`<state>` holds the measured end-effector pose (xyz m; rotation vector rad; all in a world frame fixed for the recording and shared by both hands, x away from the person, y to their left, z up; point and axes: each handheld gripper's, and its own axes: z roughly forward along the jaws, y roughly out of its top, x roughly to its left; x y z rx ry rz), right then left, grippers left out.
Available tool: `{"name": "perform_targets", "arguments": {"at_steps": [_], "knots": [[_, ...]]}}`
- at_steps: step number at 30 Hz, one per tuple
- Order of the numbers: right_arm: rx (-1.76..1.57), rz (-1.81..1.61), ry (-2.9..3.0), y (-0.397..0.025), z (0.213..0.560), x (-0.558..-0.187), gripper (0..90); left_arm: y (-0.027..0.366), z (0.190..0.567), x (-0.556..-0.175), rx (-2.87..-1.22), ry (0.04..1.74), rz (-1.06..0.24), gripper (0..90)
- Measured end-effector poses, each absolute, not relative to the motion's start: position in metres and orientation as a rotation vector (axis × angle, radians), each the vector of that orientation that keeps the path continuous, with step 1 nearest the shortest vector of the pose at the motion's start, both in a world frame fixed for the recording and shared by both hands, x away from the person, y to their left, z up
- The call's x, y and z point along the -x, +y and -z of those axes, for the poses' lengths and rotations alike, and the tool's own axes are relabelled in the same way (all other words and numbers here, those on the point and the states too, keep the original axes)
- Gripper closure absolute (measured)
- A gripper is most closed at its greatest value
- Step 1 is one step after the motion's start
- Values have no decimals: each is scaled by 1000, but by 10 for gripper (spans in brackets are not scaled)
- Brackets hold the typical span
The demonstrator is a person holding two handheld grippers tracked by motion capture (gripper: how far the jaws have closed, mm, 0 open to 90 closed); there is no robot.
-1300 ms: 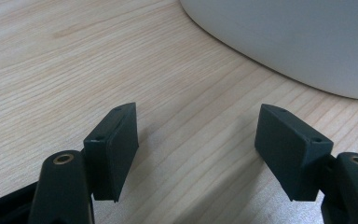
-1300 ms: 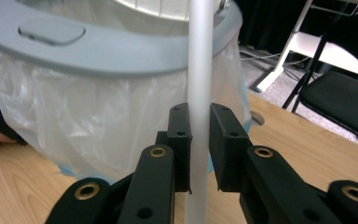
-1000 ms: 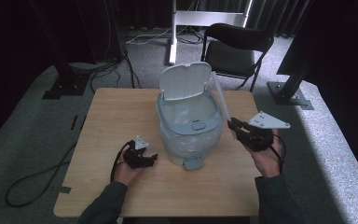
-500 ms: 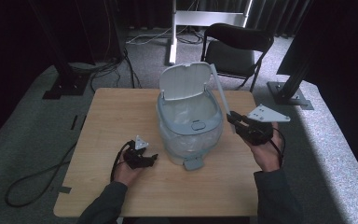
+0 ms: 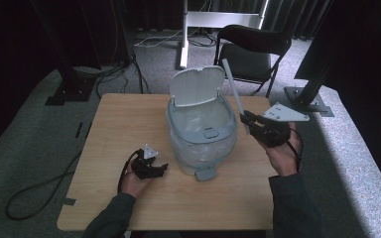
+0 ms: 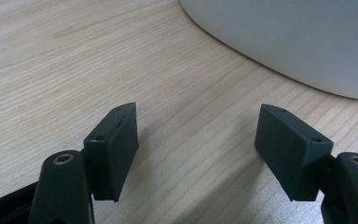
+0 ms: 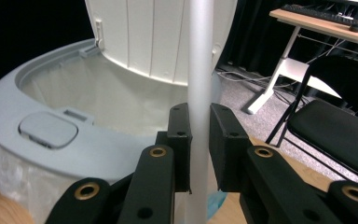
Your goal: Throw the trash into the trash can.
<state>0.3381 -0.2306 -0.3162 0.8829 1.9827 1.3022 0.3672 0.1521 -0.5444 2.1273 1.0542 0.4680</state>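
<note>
High view, left to right. The left gripper rests low on the table, held in the person's left hand, just beside the lower left wall of the bin. In the left gripper view its jaws stand spread wide with bare wood between them; the bin's pale wall curves across the upper right, close ahead but apart from the jaws.

Centre: the bin stands upright on the table, its lid tipped up and back at the far side. A translucent liner lines the open mouth. A grey rim with a raised button runs across the near side, and a foot pedal projects from the base toward the person.

Right: the right gripper, held in the right hand, sits above the table at the bin's right rim. It pinches a thin pale rod, which rises from the jaws and leans up and away, beside the lid. In the right gripper view the jaws press on the rod from both sides; the rod runs upright through the frame, with the bin's open mouth and lid behind it to the left.

Behind the table stands a black chair.
</note>
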Motion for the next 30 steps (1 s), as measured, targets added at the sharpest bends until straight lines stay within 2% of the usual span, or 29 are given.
{"name": "perform_targets", "arguments": {"at_steps": [30], "knots": [[-869, -1343, 1953, -214, 290, -362, 788, 152, 544, -367, -2128, 1054, -468, 302]]}}
